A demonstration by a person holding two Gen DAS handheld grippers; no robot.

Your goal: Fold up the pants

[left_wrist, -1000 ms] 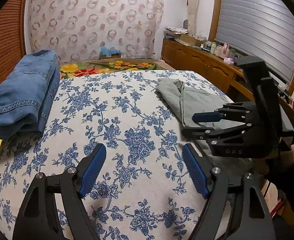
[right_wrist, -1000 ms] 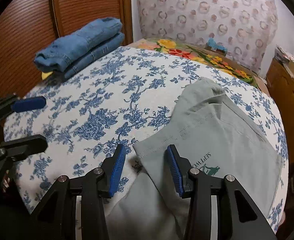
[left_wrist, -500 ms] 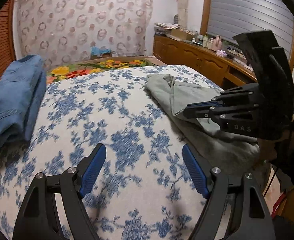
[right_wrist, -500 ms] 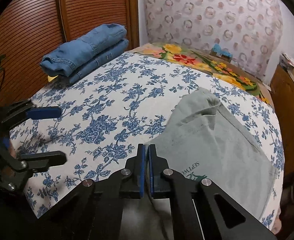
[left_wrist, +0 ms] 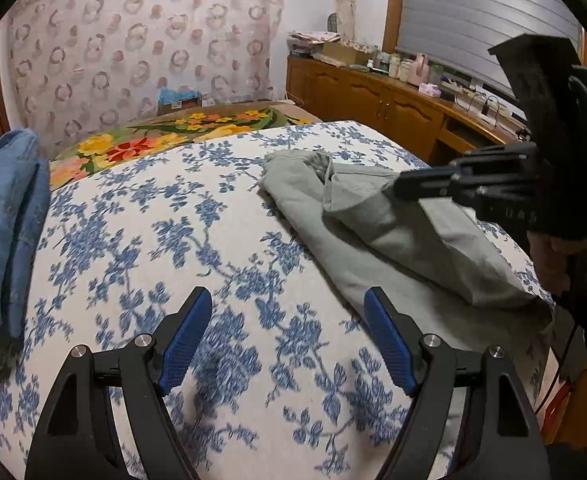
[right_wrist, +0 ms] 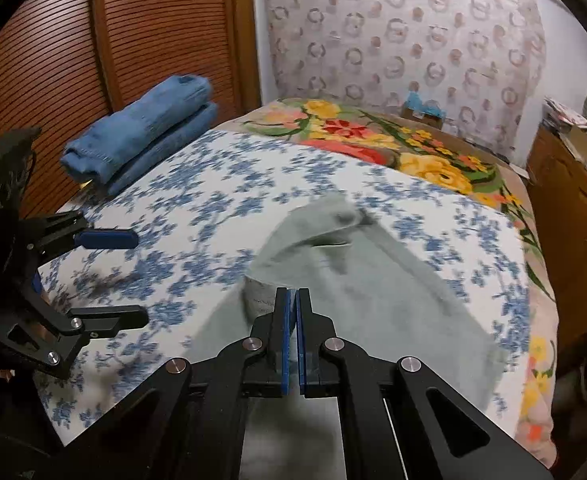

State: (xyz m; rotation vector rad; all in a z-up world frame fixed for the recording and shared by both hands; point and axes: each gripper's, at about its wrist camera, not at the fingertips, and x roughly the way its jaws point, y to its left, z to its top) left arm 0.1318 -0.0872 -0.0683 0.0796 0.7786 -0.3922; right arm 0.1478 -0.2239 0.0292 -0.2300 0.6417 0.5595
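Grey-green pants (left_wrist: 373, 224) lie on the right side of a bed with a blue-flowered white cover (left_wrist: 197, 232). My right gripper (right_wrist: 292, 294) is shut on an edge of the pants (right_wrist: 373, 296) and lifts it off the bed; it also shows in the left wrist view (left_wrist: 397, 184), holding the raised fold. My left gripper (left_wrist: 287, 320) is open and empty, low over the cover to the left of the pants; it shows in the right wrist view (right_wrist: 133, 276).
Folded blue jeans (left_wrist: 1, 220) are stacked at the bed's left edge, also in the right wrist view (right_wrist: 141, 136). A flowered blanket (left_wrist: 165, 136) lies at the head. A wooden sideboard (left_wrist: 393, 108) with clutter runs along the right.
My right gripper closed on the pants' edge and raised it, drawing the cloth up and over. My left gripper stayed open and shifted slightly toward the pants.
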